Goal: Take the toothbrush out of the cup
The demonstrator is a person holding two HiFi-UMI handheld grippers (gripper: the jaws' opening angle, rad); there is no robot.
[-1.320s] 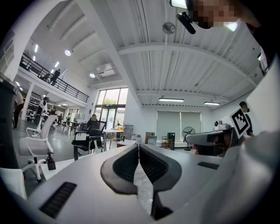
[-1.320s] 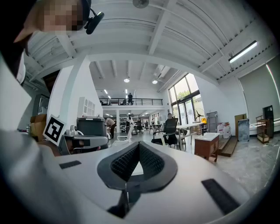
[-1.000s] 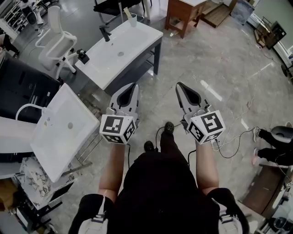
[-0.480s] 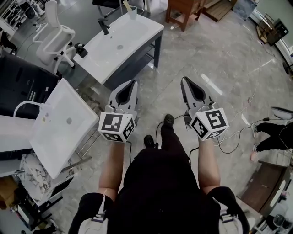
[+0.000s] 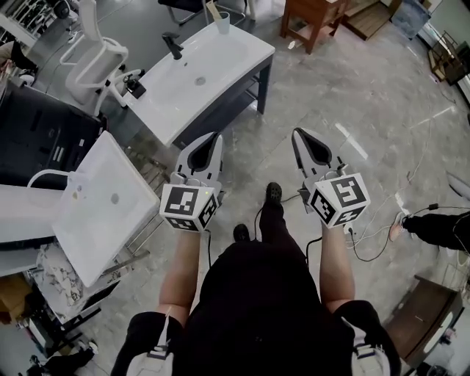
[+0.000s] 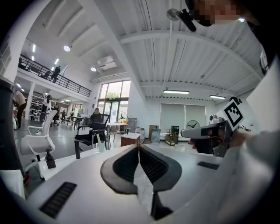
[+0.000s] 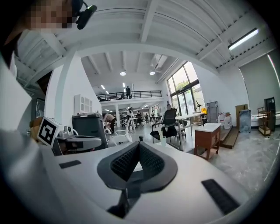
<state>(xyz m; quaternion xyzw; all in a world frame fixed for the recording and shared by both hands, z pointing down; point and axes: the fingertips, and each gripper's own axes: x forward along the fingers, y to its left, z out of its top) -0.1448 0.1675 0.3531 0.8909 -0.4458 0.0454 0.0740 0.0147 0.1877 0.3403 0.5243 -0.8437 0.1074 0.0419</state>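
A pale green cup (image 5: 222, 23) with a toothbrush (image 5: 213, 10) standing in it sits at the far end of a white sink counter (image 5: 220, 66), near a black faucet (image 5: 173, 45). Both grippers hover over the floor, well short of the counter. My left gripper (image 5: 214, 136) is shut and empty; my right gripper (image 5: 299, 133) is shut and empty too. In the left gripper view the cup (image 6: 101, 146) shows far ahead, left of the touching jaws (image 6: 139, 147). In the right gripper view the cup (image 7: 162, 141) stands far beyond the closed jaws (image 7: 139, 144).
A second white sink unit (image 5: 103, 205) lies at the left, beside a dark cabinet (image 5: 37, 132). A white office chair (image 5: 95, 51) stands behind the counter, a wooden table (image 5: 316, 18) at top right. Cables (image 5: 378, 231) trail over the marble floor; a person's leg (image 5: 440, 228) at right.
The person has stepped forward: the sink counter and cup have shifted right and lower in the head view. Both grippers stay shut and side by side.
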